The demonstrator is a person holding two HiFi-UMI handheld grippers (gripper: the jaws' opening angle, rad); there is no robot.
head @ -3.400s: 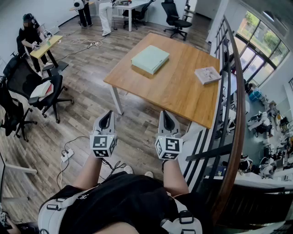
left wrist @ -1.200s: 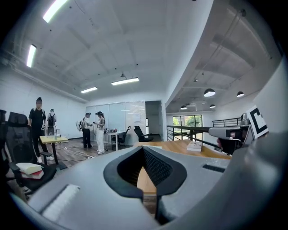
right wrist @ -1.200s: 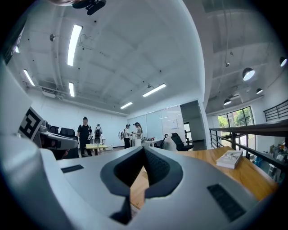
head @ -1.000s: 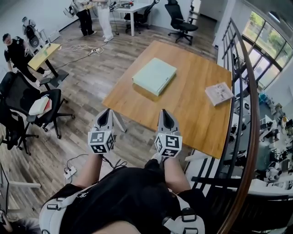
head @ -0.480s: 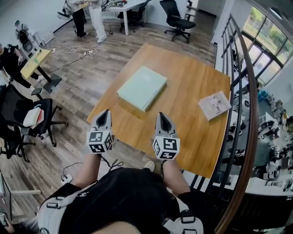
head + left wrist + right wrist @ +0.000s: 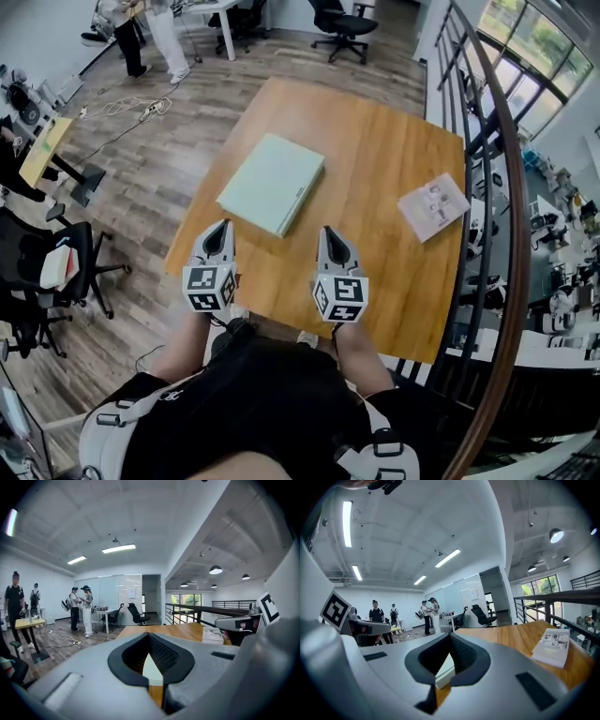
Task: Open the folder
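**A:** Where does the folder sit?

**B:** The pale green folder (image 6: 272, 183) lies flat and closed on the wooden bench (image 6: 375, 159), just ahead of both grippers. In the head view its near corner falls between their two tips. Neither gripper touches it.

**A:** And the grippers themselves?

**B:** The left gripper (image 6: 220, 228) has its jaws pressed together with nothing between them. In its own view only a pale sliver of the folder (image 6: 152, 672) shows through the notch behind the tips, out on the bench beyond. The right gripper (image 6: 330, 232) is the same: jaws closed, empty, with an edge of the folder (image 6: 445, 670) visible past them. Both are held side by side over the near edge of the bench, pointing across it.

**A:** Anything else on the bench?

**B:** A booklet (image 6: 433, 206) lies ahead and to the right of the right gripper, well apart from the folder. It is near the bench's right edge, which runs beside a dark railing (image 6: 492, 187).

**A:** And past the bench?

**B:** A black office chair (image 6: 342, 23) stands far ahead on the wooden floor. Off to the left gripper's side, people (image 6: 155, 33) stand by a white desk (image 6: 211, 11).
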